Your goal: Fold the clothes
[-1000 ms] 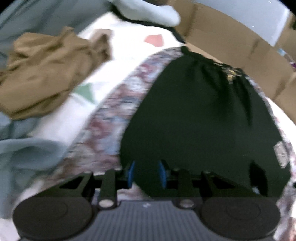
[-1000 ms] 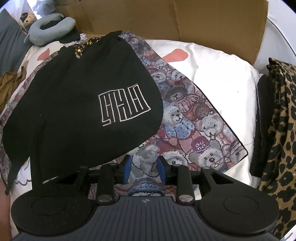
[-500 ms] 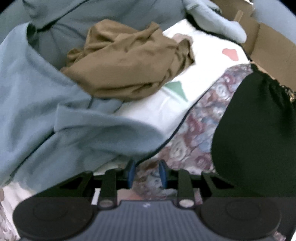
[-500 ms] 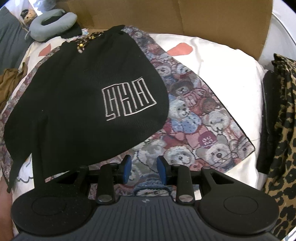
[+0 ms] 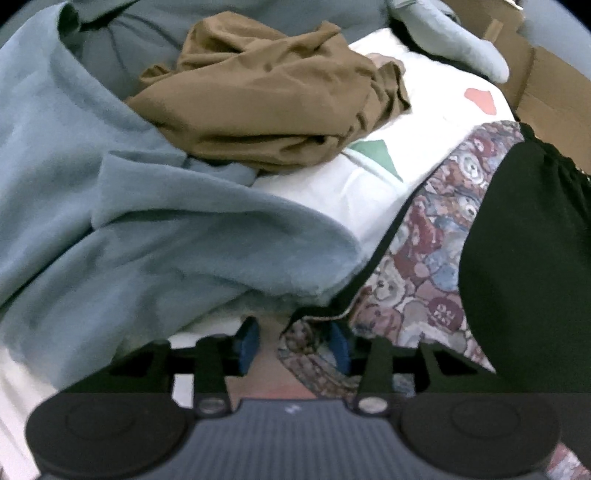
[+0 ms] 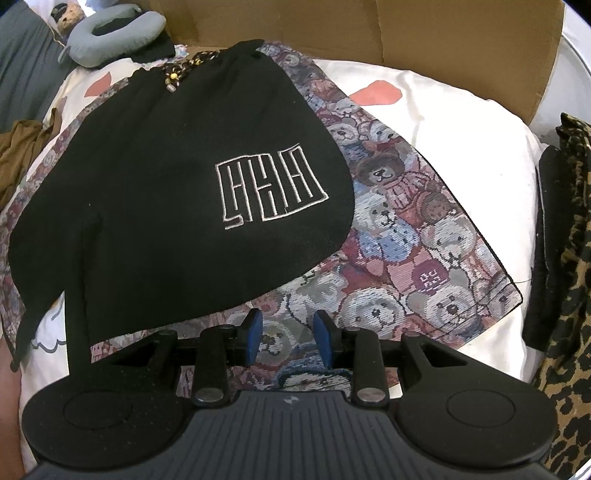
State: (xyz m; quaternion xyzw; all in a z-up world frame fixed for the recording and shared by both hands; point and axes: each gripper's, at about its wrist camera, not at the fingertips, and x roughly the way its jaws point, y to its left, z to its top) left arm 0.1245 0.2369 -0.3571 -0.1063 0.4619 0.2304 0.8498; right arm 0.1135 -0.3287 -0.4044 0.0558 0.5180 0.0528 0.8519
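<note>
Teddy-bear fabric [image 5: 417,273] corner between left hand-held gripper [image 5: 293,345], jaws just opening

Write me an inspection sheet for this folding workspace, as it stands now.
Surface: white bedding with coloured shapes.
Job's things: black garment spread flat on teddy-bear cloth.
Clutter: brown garment, blue fleece, leopard-print fabric, grey neck pillow.
Grippers: left tongs just opening, jaws apart at the bear cloth's corner; right tongs apart over the bear cloth, gripping nothing.
Cables: nothing seen.
Surroundings: cardboard behind the bedding.
</note>
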